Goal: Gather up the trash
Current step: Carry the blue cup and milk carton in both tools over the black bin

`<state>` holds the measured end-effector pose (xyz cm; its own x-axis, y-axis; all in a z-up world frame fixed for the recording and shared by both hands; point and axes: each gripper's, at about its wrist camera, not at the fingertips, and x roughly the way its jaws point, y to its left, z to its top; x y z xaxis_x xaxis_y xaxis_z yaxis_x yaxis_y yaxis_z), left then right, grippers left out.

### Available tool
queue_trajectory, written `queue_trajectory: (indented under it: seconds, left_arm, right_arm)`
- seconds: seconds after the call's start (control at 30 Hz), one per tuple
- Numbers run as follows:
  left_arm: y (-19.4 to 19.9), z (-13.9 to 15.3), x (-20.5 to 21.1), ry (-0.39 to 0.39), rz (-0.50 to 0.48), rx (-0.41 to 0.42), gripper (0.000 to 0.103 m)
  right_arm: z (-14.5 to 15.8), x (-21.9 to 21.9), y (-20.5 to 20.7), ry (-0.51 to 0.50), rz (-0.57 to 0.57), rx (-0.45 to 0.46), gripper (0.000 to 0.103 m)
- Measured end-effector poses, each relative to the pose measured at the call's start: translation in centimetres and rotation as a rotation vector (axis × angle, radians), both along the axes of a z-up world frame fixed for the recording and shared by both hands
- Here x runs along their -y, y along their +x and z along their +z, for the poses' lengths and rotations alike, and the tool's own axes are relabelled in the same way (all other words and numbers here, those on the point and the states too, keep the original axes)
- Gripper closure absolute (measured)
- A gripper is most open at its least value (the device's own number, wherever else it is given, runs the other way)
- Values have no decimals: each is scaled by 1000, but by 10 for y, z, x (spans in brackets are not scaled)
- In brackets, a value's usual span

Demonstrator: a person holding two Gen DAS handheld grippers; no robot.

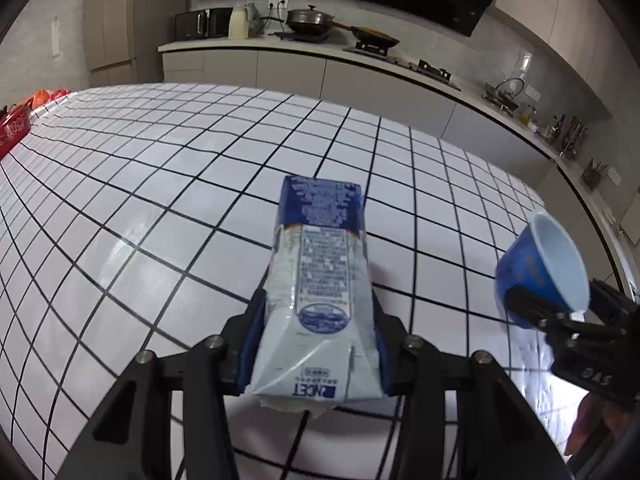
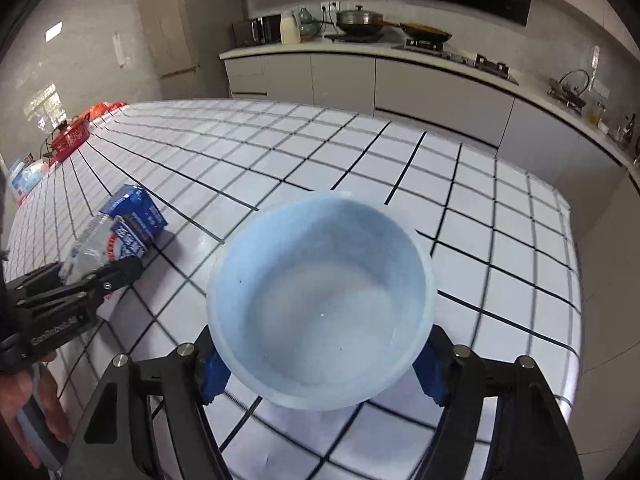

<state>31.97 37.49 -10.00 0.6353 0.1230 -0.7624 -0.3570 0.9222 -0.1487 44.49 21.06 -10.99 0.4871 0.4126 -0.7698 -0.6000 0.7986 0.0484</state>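
Observation:
My left gripper (image 1: 316, 344) is shut on a blue and white milk carton (image 1: 320, 272), held lengthwise above the tiled table (image 1: 160, 184). My right gripper (image 2: 320, 364) is shut on a blue paper cup (image 2: 320, 300), its open mouth facing the camera and its inside empty. In the left wrist view the cup (image 1: 540, 268) and right gripper (image 1: 560, 320) hang at the right. In the right wrist view the carton (image 2: 128, 228) and left gripper (image 2: 92, 280) are at the left.
A red basket (image 2: 70, 138) and packets (image 2: 26, 178) sit at the table's far left end. A kitchen counter (image 1: 280, 46) with a microwave, pans and a stove runs behind. The table's far right edge (image 2: 568, 216) drops off.

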Motion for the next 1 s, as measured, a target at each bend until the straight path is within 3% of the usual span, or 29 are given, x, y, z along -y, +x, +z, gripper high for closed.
queue_trajectory:
  seconds: [0.23, 0.63, 1.0]
  left_arm:
    - [-21, 22, 38, 26, -53, 41, 56]
    - [-55, 46, 130, 75, -147, 71, 56]
    - [-100, 56, 209, 76, -214, 78, 56]
  right_arm:
    - [23, 34, -27, 3, -12, 36, 27]
    - [37, 137, -76, 20, -96, 46, 27]
    - [52, 240, -128, 34, -147, 58, 27]
